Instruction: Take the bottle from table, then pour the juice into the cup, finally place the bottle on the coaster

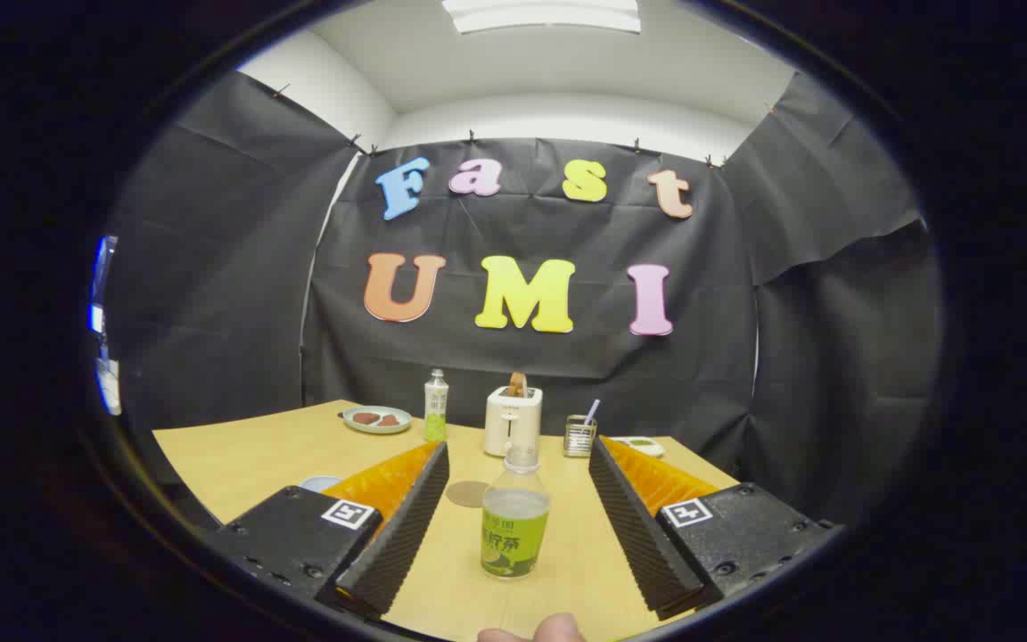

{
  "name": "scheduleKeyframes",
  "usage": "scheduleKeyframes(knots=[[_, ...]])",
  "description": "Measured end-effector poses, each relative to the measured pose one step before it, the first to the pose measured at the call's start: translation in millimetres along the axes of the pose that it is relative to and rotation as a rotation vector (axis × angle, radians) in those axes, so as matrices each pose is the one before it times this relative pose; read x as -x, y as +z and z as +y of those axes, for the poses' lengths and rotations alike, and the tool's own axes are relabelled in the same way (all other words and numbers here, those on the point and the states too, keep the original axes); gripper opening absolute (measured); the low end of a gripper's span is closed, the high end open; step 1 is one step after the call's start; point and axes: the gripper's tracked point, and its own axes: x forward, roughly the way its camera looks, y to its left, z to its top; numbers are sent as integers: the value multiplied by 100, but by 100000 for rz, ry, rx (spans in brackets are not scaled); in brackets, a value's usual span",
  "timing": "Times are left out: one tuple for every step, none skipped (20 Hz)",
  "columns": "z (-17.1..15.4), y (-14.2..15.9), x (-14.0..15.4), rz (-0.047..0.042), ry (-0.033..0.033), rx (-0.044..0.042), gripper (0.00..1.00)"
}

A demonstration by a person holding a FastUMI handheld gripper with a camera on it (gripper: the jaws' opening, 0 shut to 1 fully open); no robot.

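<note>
One bottle (514, 517) stands upright between our gripper's (518, 455) wide-spread fingers, cap up, untouched; coaster (467, 493) just behind it.

The gripper view rides on the hand-held gripper (513, 464), low over the near end of the tabletop (237, 464), and looks forward along the two spread fingers (398, 526) toward the booth's back wall. Its fisheye lens takes in a wide sweep, from the tabletop up past the side walls to the ceiling light (542, 14). The bottle (514, 517) stands close ahead, between the fingers, neither touching it; the toaster (513, 419) sits farther off, near the back wall.
</note>
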Motion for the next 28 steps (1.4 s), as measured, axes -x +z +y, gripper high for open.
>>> scheduleKeyframes(knots=[[70, -62, -13, 285, 248, -305, 100], [-21, 19, -58, 23, 119, -296, 100], [-68, -7, -33, 36, -130, 86, 100], [-87, 87, 0, -104, -299, 596, 100], [-127, -9, 67, -119, -266, 477, 100], [15, 22, 69, -239, -246, 426, 100], [71, -108, 39, -57, 497, 409, 100], [338, -116, 57, 515, 1406, -377, 100], [207, -329, -39, 952, 1280, -581, 100], [116, 2, 57, 287, 639, 23, 100], [-290, 123, 155, -201, -321, 180, 100], [-208, 153, 111, -713, -351, -333, 100], [-1, 36, 113, -605, 99, -540, 100], [21, 16, -30, -120, 292, -554, 100], [-101, -114, 11, 106, -136, -386, 100], [-125, 14, 121, -88, -574, 304, 100], [-118, -1, 102, 5, -376, 334, 100], [-9, 20, -52, -27, -185, 210, 100], [-50, -110, -66, 127, -456, 782, 100], [-239, -1, -79, -189, -1037, 1319, 100], [-209, -112, -46, -190, -481, 730, 100], [130, -35, -33, -92, 652, -410, 100], [327, -60, -117, 16, 1062, -529, 100], [-8, -277, -96, 1090, 53, 328, 100], [-186, -195, -125, 820, -174, 208, 100], [-83, 87, 53, -153, -138, -172, 100], [-50, 139, 77, -344, -144, -96, 100], [-137, -2, 2, 197, -299, 382, 100]])
